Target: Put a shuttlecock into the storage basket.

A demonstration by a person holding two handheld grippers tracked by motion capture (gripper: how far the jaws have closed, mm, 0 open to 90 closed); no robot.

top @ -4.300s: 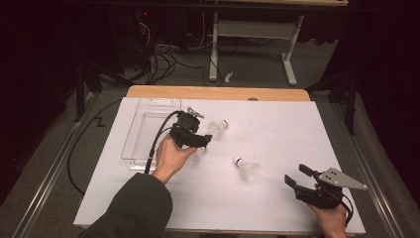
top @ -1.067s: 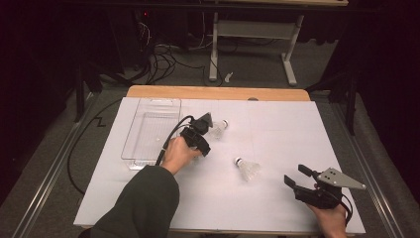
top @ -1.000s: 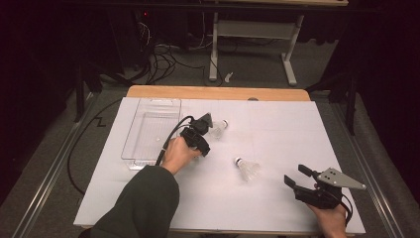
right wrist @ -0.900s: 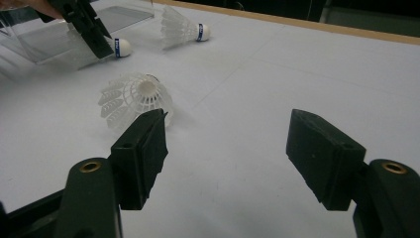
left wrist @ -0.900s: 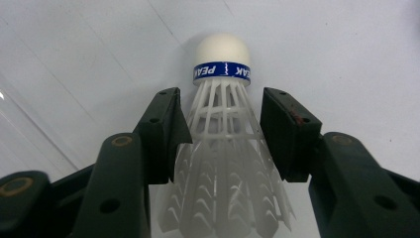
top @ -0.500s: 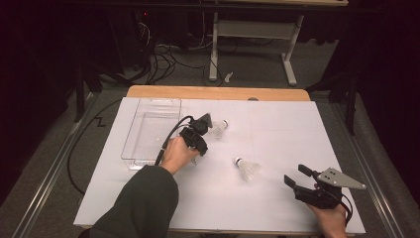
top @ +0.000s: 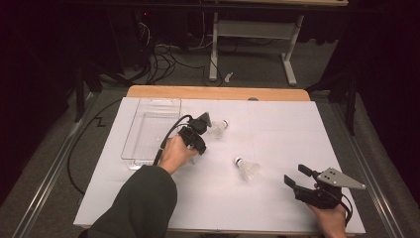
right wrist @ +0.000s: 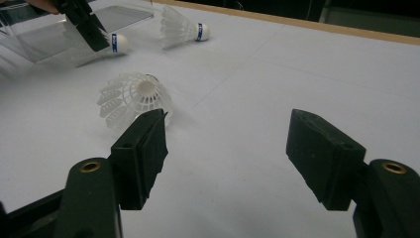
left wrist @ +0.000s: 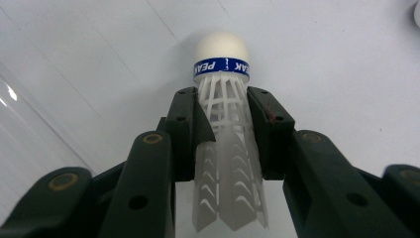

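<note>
The left tongs (left wrist: 223, 129) have just been closing, and there's a shuttlecock (left wrist: 221, 99) right between the jaws: both pads sit against the white skirt just below the blue band, cork tip poking out ahead. That's a grip on the narrow waist, I'd say chosen because the skirt is stiffest there and the flared feathers behind won't get crushed. It's a pinch, and the shuttlecock still looks to be lying on the white counter (top: 277, 119), not lifted.

From the high view, the left tongs (top: 198, 136) hover just beside the clear plastic tray (top: 148, 131), on its right side, which reads as the likely drop-off for what they hold. A second shuttlecock (top: 218, 129) lies a little farther from the tray, just beyond the tongs, cork pointing away from the tray.

A third shuttlecock (top: 247, 168) sits well apart from the tray, out in the middle. The right tongs (top: 297, 178) wait farthest from the tray of all, jaws spread wide and holding nothing; in the right gripper view that third shuttlecock (right wrist: 133, 99) lies just ahead of one pad (right wrist: 143, 148), outside the gap.
</note>
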